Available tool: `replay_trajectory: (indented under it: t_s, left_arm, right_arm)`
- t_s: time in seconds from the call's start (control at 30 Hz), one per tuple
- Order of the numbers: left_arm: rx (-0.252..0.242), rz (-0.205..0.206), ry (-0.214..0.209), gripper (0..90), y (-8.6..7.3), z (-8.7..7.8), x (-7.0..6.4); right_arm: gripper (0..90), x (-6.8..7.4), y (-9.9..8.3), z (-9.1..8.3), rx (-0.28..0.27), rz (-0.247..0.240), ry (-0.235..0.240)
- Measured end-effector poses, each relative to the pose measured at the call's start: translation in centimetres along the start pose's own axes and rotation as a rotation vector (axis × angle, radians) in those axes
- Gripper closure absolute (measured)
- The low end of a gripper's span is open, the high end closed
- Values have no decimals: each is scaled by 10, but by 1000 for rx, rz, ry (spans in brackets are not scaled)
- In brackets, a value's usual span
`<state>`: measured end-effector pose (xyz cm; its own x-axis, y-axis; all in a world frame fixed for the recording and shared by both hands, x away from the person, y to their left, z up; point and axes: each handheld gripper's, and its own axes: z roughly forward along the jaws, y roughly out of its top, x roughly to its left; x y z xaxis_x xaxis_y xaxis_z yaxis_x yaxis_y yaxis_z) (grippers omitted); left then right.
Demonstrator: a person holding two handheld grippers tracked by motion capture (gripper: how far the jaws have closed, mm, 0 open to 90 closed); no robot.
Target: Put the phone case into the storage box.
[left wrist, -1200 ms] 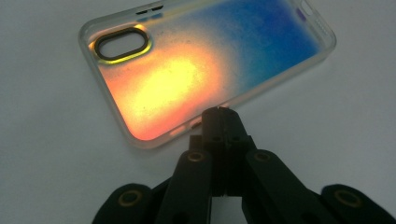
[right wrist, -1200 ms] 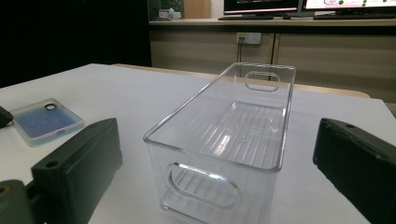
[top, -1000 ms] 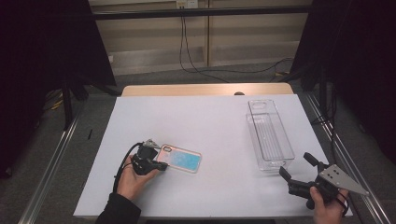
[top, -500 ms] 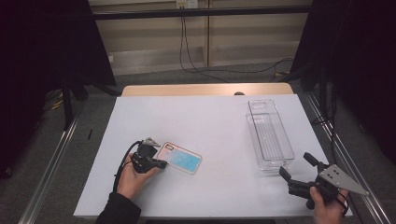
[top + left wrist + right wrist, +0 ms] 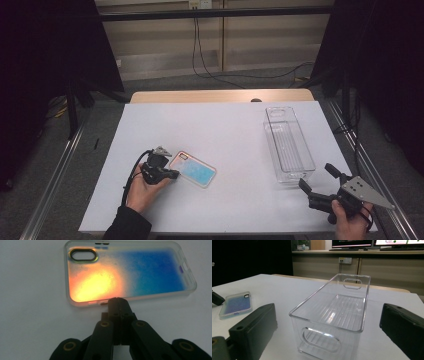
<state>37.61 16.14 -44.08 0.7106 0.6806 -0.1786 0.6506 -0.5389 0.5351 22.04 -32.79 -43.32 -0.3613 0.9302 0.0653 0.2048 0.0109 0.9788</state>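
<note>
Your left gripper (image 5: 172, 174), jaws closed with nothing between them, has nudged the phone case (image 5: 192, 169) slightly rightward along the table's (image 5: 225, 130) near-left area, its tips touching the case's long edge. Keep pushing toward the clear bin (image 5: 288, 145) by the right edge. Your right gripper (image 5: 314, 180) waits open at the near-right corner.

Two black hand-held grippers and a dark sleeve

The left gripper (image 5: 172, 174) is black, with a small grey plate on top and a black cable looping from its back; its linked arms carry brass-coloured rivets, and two small screws sit near the tips. The right gripper (image 5: 319, 177) is also black, topped by a grey three-cornered plate with small holes, and its blocky jaws each show one hole. A dark sleeve (image 5: 128, 226) covers the left forearm to the wrist.
</note>
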Motion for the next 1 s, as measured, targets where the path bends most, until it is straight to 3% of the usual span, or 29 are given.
replay_trajectory:
  t_s: [0.03, 0.57, 1.0]
  left_arm:
    - [-8, -17, -7, 900, 1, 1, 1]
    - [-33, -46, 17, 900, 8, 7, 7]
    - [-49, -45, 4, 900, 11, 9, 12]
  right_arm:
    - [5, 0, 0, 0, 1, 1, 0]
    - [5, 0, 0, 0, 0, 1, 0]
    - [4, 0, 0, 0, 2, 1, -2]
